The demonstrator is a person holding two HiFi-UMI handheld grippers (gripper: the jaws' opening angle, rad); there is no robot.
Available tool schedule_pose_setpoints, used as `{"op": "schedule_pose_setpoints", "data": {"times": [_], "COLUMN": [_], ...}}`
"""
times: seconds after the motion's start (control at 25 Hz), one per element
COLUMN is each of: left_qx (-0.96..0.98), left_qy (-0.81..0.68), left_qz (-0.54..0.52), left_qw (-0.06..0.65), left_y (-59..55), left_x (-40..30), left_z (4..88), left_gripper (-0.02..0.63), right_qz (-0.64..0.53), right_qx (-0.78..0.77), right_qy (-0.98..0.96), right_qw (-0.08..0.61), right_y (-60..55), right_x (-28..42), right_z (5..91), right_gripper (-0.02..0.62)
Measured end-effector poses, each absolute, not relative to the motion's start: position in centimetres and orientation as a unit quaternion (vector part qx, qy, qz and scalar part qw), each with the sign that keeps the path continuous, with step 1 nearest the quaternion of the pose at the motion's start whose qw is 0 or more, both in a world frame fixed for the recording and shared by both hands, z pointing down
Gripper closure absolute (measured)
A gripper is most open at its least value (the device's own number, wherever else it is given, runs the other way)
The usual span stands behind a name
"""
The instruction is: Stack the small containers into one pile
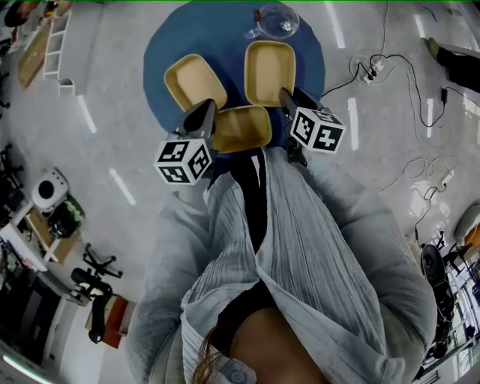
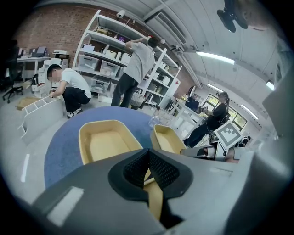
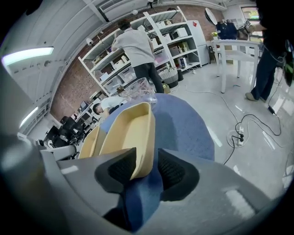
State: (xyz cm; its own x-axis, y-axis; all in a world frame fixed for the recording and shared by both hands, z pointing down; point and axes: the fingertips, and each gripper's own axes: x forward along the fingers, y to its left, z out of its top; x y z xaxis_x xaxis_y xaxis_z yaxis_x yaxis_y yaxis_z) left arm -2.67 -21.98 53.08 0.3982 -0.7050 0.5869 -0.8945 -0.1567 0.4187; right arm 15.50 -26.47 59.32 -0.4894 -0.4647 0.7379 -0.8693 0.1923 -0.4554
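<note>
**Blue round table (image 1: 169,52) on a shiny grey floor (image 1: 112,97): three containers out, none stacked**

Shelves (image 2: 101,43) against a brick wall (image 2: 50,27) are seen in the background, with a few people busy around them. A power strip (image 1: 367,69) with its cables is left lying on the floor.

On the table, three tan tub-shaped containers are laid out side by side. The left container (image 1: 195,81) and the right container (image 1: 270,71) are set at the far side. The near container (image 1: 241,129) is placed at the table's near edge, just below the gap between the other two. All three are open-topped and look empty. A clear glass jug (image 1: 276,20) is parked at the far rim, just beyond the right container.

The left gripper (image 2: 148,158) is clamped down. Its pads are pressed together at the tips, with the thin tan rim of the near container pinched between them, as far as can be made out.

The right gripper (image 3: 147,165) is only partly closed. The near wall of the right container is straddled by its jaws, with one pad sitting inside the tub. A strip of blue table is left showing between the wall and the other pad, so no squeeze is seen.

For print, black-and-white square markers are carried on the left cube (image 1: 184,161) and the right cube (image 1: 317,129).
</note>
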Motion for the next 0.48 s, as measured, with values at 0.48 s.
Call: {"op": "schedule_pose_setpoints", "data": {"times": [0.48], "left_qx": [0.750], "left_qy": [-0.530], "left_qz": [0.129], "left_qw": [0.373], "left_y": [-21.08], "left_x": [-2.13], "left_z": [53.48], "left_gripper": [0.594], "right_qz": [0.429], "right_qx": [0.490], "right_qy": [-0.718], "right_qw": [0.246], "right_y": [-26.81], "right_x": [16.00], "right_z": [59.23], "right_gripper": [0.561]}}
